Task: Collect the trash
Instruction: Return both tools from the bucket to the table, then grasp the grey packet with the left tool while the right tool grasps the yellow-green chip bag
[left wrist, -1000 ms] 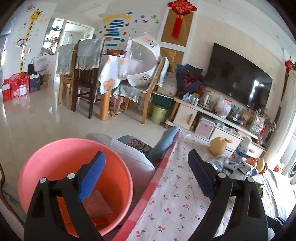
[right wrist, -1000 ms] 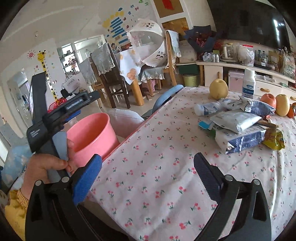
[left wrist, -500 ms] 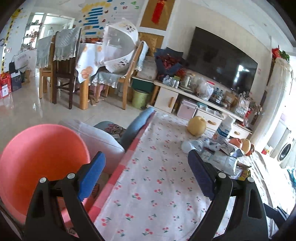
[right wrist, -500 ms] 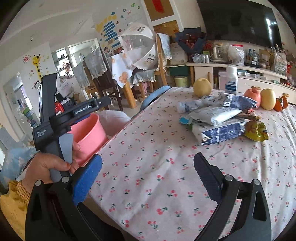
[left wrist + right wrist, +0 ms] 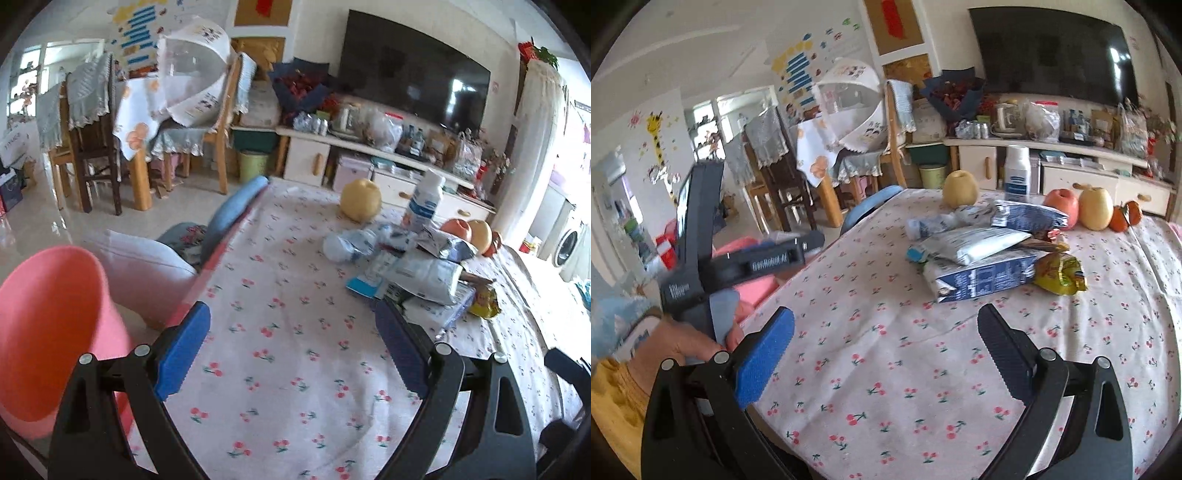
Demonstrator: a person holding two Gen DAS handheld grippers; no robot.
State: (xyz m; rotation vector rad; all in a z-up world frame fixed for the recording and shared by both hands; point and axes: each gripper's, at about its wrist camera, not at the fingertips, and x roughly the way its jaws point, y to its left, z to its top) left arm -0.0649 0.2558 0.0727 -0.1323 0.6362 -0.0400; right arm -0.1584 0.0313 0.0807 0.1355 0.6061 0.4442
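Note:
A heap of trash lies mid-table on the cherry-print cloth [image 5: 886, 332]: a blue-and-white carton [image 5: 982, 278], a white pouch [image 5: 975, 245], a dark blue bag [image 5: 1027, 218], a crumpled bottle [image 5: 934, 225] and a yellow wrapper [image 5: 1060, 275]. The same heap shows in the left wrist view [image 5: 417, 273]. A pink bucket [image 5: 48, 332] stands off the table's left edge. My left gripper [image 5: 291, 350] is open and empty over the cloth, short of the heap. My right gripper [image 5: 886, 354] is open and empty, just short of the carton.
A pear [image 5: 960, 188], a white bottle [image 5: 1017, 173], an apple [image 5: 1062, 203], another pear [image 5: 1095, 206] and small oranges [image 5: 1126, 218] stand behind the heap. A cushioned seat [image 5: 147, 266] sits between bucket and table. A TV cabinet [image 5: 369, 155] and dining chairs lie beyond.
My left gripper has swung right, from over the pink bucket to over the table. My right gripper has moved forward toward the trash heap. Both stay open.

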